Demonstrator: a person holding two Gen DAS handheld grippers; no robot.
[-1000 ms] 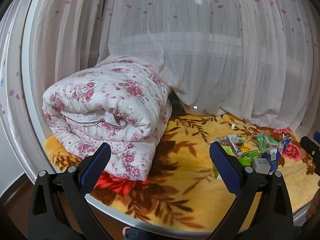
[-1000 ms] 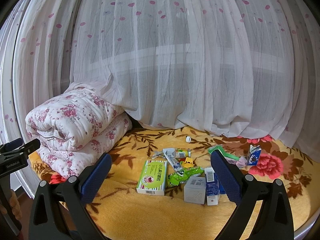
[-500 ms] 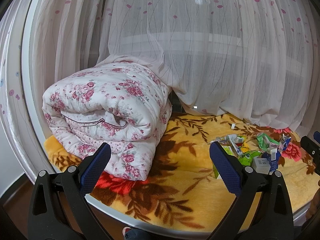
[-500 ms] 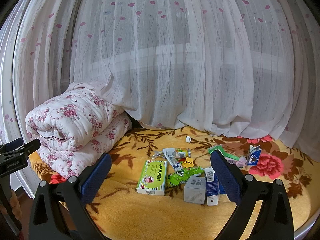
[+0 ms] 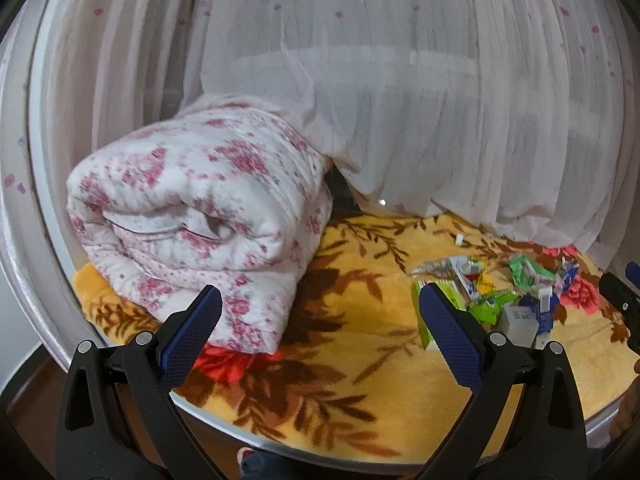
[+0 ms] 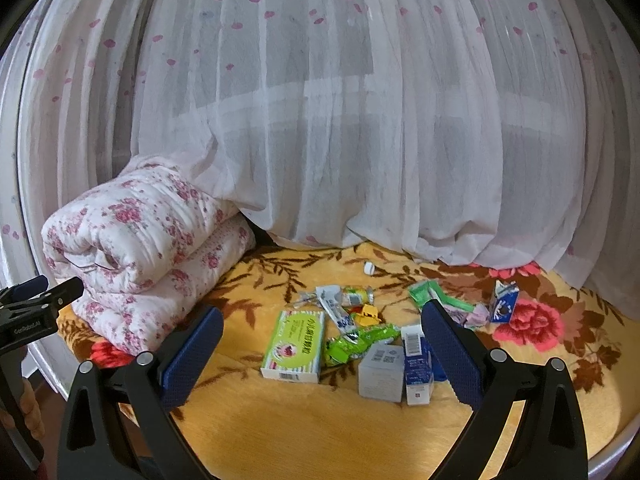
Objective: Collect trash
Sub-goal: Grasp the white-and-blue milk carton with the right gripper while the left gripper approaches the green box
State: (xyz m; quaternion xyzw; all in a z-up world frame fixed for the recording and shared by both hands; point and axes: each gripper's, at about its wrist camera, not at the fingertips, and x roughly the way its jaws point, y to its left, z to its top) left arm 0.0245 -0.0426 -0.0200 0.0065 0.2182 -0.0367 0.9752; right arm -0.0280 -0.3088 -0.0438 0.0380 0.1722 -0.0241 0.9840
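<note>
A heap of trash lies on the yellow flowered blanket [image 6: 304, 432]: a green box [image 6: 294, 345], a grey-white box [image 6: 381, 372], a blue and white carton [image 6: 417, 364], a crumpled green wrapper [image 6: 360, 342], a small blue carton [image 6: 505, 302] and a white cap [image 6: 368, 267]. My right gripper [image 6: 320, 354] hovers open in front of the heap, holding nothing. My left gripper [image 5: 320, 334] is open and held off to the left, facing bare blanket [image 5: 348, 312] beside the trash [image 5: 496, 292]. In the right wrist view the left gripper's body [image 6: 28, 312] shows at the left edge.
A rolled white quilt with pink flowers [image 5: 200, 208] [image 6: 140, 244] fills the left of the bed. A sheer white curtain with pink petals [image 6: 360, 120] hangs down onto the blanket behind the trash. The bed's rounded white edge [image 5: 280, 444] runs along the front.
Both views have shifted slightly, the left one blurred by motion. The trash and quilt lie where they were, and both grippers stay open.
</note>
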